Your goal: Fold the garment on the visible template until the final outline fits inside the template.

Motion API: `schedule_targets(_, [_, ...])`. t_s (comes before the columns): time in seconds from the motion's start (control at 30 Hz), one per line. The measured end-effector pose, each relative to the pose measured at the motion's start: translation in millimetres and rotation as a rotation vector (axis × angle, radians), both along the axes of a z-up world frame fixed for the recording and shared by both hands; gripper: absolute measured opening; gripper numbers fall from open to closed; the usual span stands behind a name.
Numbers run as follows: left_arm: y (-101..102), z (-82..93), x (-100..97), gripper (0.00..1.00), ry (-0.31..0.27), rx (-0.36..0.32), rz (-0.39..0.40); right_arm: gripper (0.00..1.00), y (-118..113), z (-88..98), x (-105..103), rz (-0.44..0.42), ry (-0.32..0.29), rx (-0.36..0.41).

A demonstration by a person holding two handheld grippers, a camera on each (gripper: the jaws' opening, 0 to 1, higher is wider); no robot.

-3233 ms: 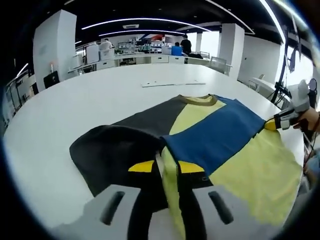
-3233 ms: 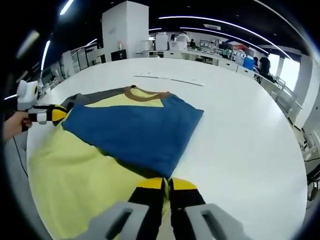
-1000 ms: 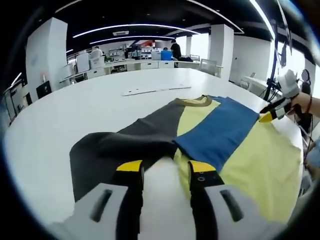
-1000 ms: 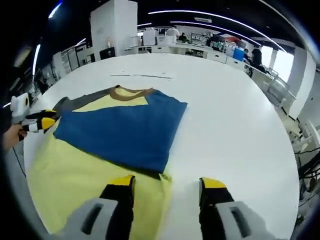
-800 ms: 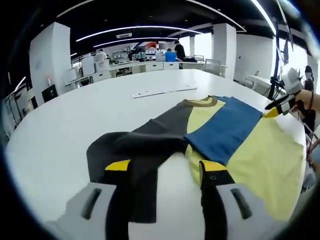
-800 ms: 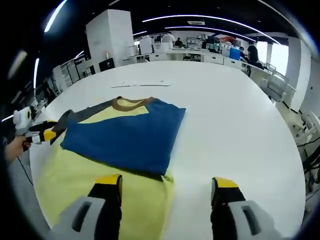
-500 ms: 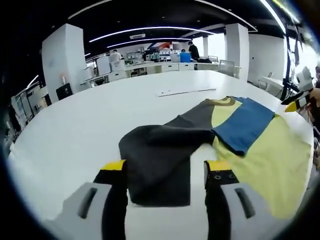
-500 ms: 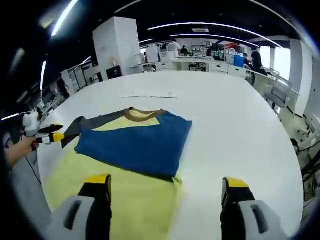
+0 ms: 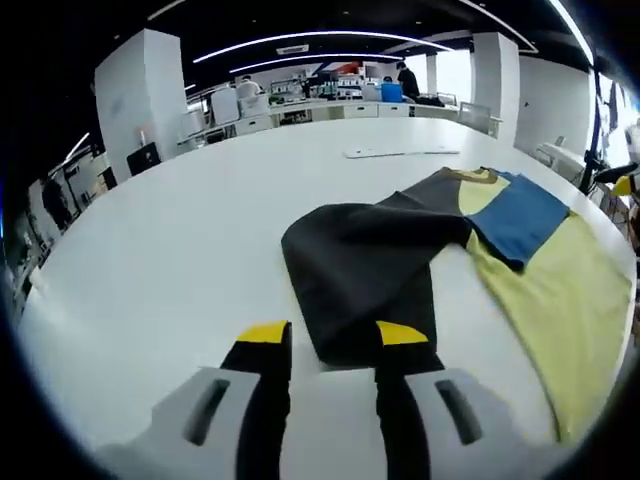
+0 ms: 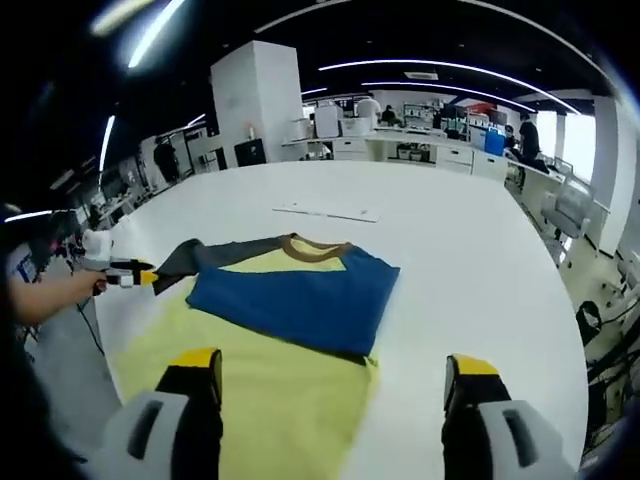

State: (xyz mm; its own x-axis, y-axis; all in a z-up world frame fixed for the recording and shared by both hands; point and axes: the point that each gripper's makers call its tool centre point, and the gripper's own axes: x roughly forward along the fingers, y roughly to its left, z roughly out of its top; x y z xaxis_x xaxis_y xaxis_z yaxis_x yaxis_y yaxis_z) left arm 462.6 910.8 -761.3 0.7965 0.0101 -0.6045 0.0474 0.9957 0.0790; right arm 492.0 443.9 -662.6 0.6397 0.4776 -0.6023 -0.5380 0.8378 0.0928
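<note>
The shirt [image 9: 420, 250] was laid flat on the white table [image 9: 170, 230], its blue sleeve [image 10: 295, 300] folded across the yellow body. The left gripper [image 9: 330, 340] was held just short of the dark sleeve [image 9: 360, 270], jaws apart. The right gripper [image 10: 330, 375] was held over the yellow hem, jaws wide apart, empty.

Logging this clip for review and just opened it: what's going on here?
A person with a handheld gripper in each hand is folding a shirt on a large white table. The blue sleeve is folded across the yellow body; the dark grey sleeve lies spread out. The left gripper sits at the grey sleeve's edge, jaws apart. The right gripper hovers wide open over the yellow hem.
</note>
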Motion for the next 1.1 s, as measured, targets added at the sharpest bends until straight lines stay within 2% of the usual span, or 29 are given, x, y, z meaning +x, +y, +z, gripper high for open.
schedule_targets(0.07, [4,-1.8,2.3,0.18,-0.014,-0.019,0.021,0.92,1,8.1,-1,0.0,-0.02,0.022])
schedule_targets(0.13, [3,-5.5,3.2,0.06,-0.012,-0.069,0.043,0.93,0,13.0,-3,-0.001,-0.031,0.034])
schedule_targets(0.17, [5,-6.6,3.8,0.01,-0.012,-0.059,0.053,0.94,1,14.2,-4,0.001,-0.031,0.035])
schedule_targets(0.47, [8,-3.1,4.2,0.0,-0.029,-0.075,0.07,0.96,7,18.4,-19,0.06,-0.025,0.031])
schedule_targets(0.6, [17,-4.5,5.6,0.0,-0.028,-0.049,0.072,0.95,5,17.1,-22,0.052,-0.018,0.033])
schedule_targets(0.67, [22,-6.8,6.5,0.0,-0.005,-0.015,0.049,0.95,4,18.8,-21,0.028,-0.013,0.081])
schedule_targets(0.77, [28,-2.6,10.2,0.0,-0.012,0.0,0.05,0.95,1,19.5,-23,0.024,-0.011,0.083])
schedule_targets(0.93, [40,-0.9,11.1,0.0,-0.026,-0.014,0.086,0.95,-4,17.4,-25,0.018,-0.002,0.07])
schedule_targets(1.1, [43,-0.5,3.5,0.0,-0.023,-0.028,0.114,0.95,-4,15.2,-28,0.017,0.005,0.064])
